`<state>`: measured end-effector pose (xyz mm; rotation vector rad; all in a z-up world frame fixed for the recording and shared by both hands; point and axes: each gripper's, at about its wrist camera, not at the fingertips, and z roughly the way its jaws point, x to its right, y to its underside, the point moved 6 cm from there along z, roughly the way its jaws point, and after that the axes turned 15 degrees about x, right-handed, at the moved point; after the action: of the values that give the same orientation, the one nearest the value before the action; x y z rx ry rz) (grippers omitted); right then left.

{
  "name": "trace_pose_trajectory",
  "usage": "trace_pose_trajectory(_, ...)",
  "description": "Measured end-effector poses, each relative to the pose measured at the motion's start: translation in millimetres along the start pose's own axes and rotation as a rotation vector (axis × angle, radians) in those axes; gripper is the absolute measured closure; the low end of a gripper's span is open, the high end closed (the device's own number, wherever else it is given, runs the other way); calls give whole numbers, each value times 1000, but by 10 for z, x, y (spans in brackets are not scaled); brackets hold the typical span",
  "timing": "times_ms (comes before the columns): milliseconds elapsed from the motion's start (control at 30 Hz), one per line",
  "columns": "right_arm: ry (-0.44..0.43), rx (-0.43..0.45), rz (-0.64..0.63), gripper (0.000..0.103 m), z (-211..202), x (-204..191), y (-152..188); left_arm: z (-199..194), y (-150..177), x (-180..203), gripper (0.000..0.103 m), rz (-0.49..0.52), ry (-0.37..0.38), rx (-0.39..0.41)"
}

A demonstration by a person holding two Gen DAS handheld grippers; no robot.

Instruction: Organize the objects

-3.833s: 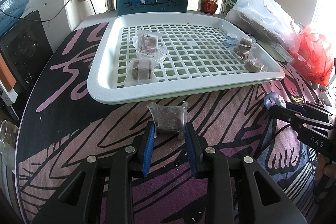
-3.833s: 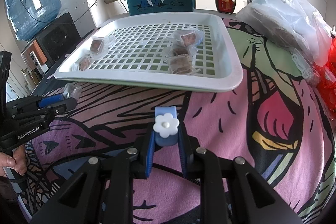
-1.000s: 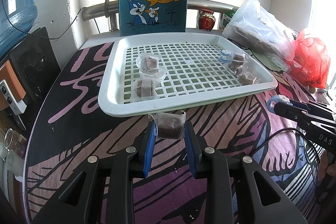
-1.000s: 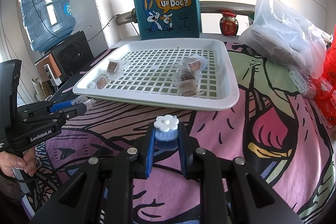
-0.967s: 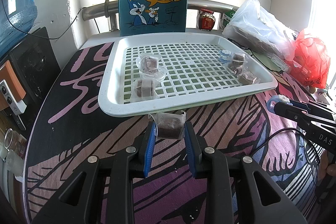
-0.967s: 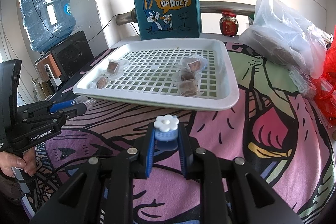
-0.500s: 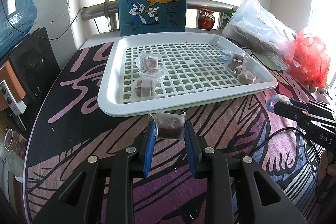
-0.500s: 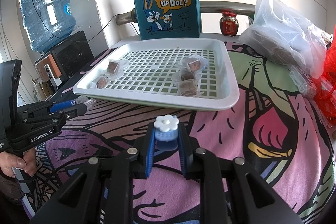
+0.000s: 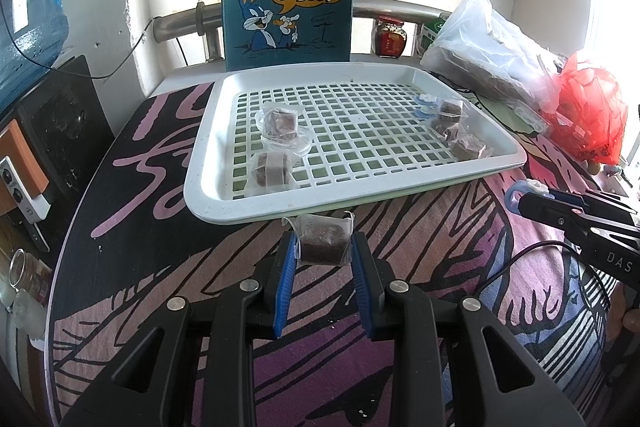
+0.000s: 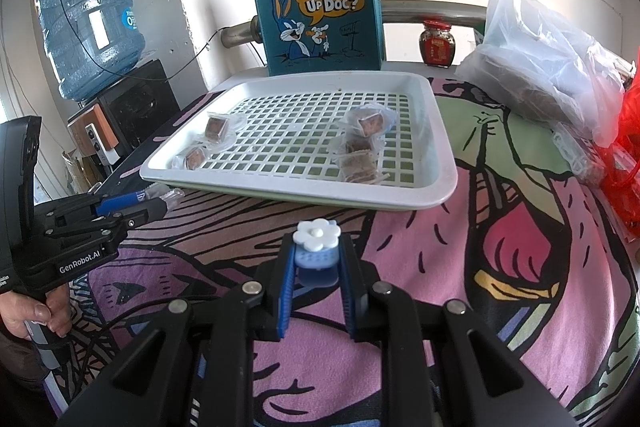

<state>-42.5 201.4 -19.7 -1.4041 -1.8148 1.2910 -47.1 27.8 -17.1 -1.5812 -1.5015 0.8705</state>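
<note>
Left wrist view: the left claw (image 9: 322, 259) is closed on a wrapped brown cake (image 9: 322, 242), its blue pads pressing the clear wrapper from both sides. The packet is held above the patterned bench (image 9: 160, 259), just short of the near rim of the white slotted tray (image 9: 224, 211). On the tray's left side lie two wrapped cakes (image 9: 274, 147), one behind the other; on the right side lies a cluster of wrapped cakes (image 9: 454, 131) with two small blue-and-white clips (image 9: 425, 105) just beside them. The right claw (image 9: 520, 197) enters from the right edge, and only a blue loop shows at its tip.

Right wrist view: this view shows what that loop is. The right claw (image 10: 316, 263) is clamped on a blue clip with a white flower (image 10: 317, 247), held above the bench and short of the tray's near rim. The clips on the tray do not show here. The left claw (image 10: 160, 201) appears at the left, wrapper at its tip, gripped by a hand (image 10: 36, 319). A teal tote bag (image 10: 320, 11) stands behind the tray.
</note>
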Motion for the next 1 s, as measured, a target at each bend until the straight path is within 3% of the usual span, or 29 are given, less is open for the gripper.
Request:
trace_pose_trajectory(267, 0, -15, 41, 83, 21, 43, 27, -17, -10, -15, 77, -19, 24, 11)
trace_pose_trajectory(500, -13, -24, 99, 83, 12, 158, -45, -65, -180, -82, 77, -61, 112, 9)
trace_pose_trajectory(667, -74, 43, 138, 83, -96, 246, -562, -16, -649, -313, 78, -38, 68, 94)
trace_pose_trajectory(800, -88, 80, 173, 83, 50, 332, -897, 151, -850, -434, 78, -95, 89, 105)
trace_pose_trajectory(1000, -92, 43, 186, 83, 432, 292, -797, 532, -699, -335, 78, -23, 44, 74)
